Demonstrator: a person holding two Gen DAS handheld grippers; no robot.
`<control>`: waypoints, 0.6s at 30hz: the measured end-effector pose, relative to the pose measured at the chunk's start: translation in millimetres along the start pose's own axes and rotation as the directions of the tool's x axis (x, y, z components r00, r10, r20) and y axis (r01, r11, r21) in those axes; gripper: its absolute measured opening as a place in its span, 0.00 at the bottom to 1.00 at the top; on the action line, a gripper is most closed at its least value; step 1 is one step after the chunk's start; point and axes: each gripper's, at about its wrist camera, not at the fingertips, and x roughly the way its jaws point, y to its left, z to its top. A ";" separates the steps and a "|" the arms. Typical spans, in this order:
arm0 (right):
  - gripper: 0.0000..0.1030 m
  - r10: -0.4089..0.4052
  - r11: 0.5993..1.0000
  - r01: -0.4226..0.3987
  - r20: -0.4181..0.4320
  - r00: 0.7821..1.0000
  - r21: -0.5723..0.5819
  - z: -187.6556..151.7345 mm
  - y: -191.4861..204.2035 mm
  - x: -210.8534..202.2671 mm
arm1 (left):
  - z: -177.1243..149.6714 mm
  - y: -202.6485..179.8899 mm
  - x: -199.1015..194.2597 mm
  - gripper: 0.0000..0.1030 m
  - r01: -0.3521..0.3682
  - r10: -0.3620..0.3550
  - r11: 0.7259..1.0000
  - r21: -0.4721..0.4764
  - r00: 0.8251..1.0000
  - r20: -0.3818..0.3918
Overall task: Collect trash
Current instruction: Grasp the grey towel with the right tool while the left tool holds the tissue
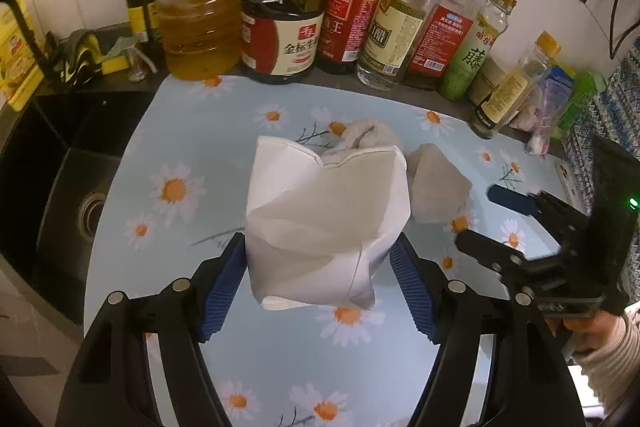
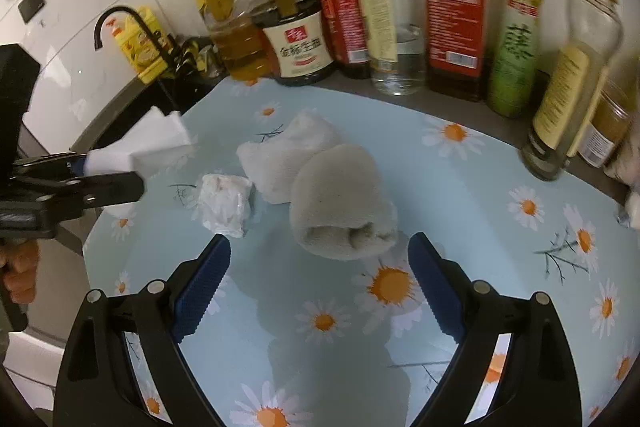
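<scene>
A crumpled white paper carton sits between the blue pads of my left gripper, which is shut on it and holds it just above the daisy-print mat. In the right wrist view the same carton sticks out of the left gripper at the far left. My right gripper stands open over the mat, its fingers either side of the near end of a rolled grey cloth without touching it. A white cloth lies behind the roll. A crumpled white wrapper lies to its left.
A row of oil and sauce bottles lines the back of the counter against the tiled wall. A dark sink with a black tap lies left of the mat. A person's hand holds the right gripper.
</scene>
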 end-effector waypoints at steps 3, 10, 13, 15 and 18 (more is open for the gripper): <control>0.87 -0.008 0.999 0.008 -0.012 1.000 -0.035 4.5 6.2 9.4 | -10.1 7.5 -9.2 0.68 -0.010 0.010 1.000 -0.023 1.000 0.008; 0.87 -0.038 0.998 0.037 -0.030 0.999 -0.051 9.8 4.8 34.7 | -33.0 24.4 -21.9 0.68 -0.024 0.026 0.996 -0.086 0.999 0.018; 0.85 -0.070 0.996 0.068 -0.037 0.997 -0.064 10.5 3.1 43.6 | -43.5 28.1 -23.9 0.68 -0.025 0.027 0.994 -0.102 1.000 0.013; 0.76 -0.099 0.993 0.096 -0.040 0.994 -0.065 10.9 0.3 48.0 | -49.5 30.5 -24.4 0.68 -0.028 0.029 0.993 -0.112 1.000 0.009; 0.64 -0.128 0.990 0.126 -0.048 0.991 -0.059 11.9 -4.0 53.1 | -57.6 35.2 -25.1 0.68 -0.022 0.023 0.991 -0.130 1.000 0.003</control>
